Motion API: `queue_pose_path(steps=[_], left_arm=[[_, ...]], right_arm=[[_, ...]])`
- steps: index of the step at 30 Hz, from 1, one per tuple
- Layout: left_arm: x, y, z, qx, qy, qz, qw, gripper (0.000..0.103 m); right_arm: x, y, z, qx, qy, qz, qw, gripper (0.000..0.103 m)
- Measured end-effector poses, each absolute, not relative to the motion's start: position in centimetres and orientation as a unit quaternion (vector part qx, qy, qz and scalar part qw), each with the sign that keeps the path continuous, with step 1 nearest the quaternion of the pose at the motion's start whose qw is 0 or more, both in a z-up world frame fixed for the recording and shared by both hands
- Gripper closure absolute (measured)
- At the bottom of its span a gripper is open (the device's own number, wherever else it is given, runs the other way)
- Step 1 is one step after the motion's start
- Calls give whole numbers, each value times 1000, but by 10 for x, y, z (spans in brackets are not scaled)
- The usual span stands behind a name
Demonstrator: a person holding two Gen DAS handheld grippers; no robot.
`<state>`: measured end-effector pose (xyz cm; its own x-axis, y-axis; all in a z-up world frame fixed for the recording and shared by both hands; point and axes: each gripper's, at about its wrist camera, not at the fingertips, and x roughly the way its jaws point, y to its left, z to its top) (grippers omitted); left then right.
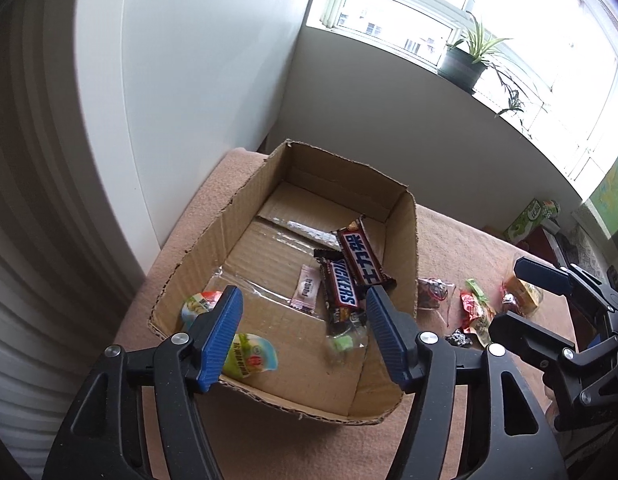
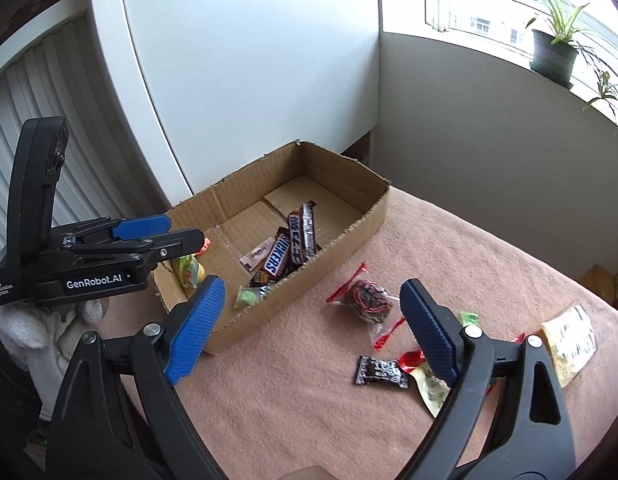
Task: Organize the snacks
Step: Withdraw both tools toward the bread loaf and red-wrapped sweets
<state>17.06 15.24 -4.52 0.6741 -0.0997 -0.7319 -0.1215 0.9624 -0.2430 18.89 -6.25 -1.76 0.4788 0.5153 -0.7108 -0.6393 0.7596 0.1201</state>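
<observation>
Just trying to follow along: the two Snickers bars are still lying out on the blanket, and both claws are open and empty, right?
Not quite. The two Snickers bars already lie inside the cardboard box, not on the blanket; the right wrist view shows this clearly. The rest holds: the left claw and the right claw are both open and empty.

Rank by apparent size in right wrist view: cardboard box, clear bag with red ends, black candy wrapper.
1. cardboard box, by far the largest.
2. clear bag with red ends.
3. black candy wrapper, smallest, though it lies nearer the camera than the bag.
</observation>
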Motion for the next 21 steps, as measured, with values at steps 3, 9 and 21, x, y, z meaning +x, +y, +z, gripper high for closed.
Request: queue_pose_path(steps=[3,9,21], left_arm=[[169,141,-42,-137,403,-8,905,39],[168,108,-39,-124,406,-38,905,39],[176,38,-50,-92,428,-92,894,39]], right_arm=[[190,-91,-18,-69,388,318,862,11],[194,-159,-24,-39,400,268,875,11],[208,-280,-45,30,431,182,883,11]])
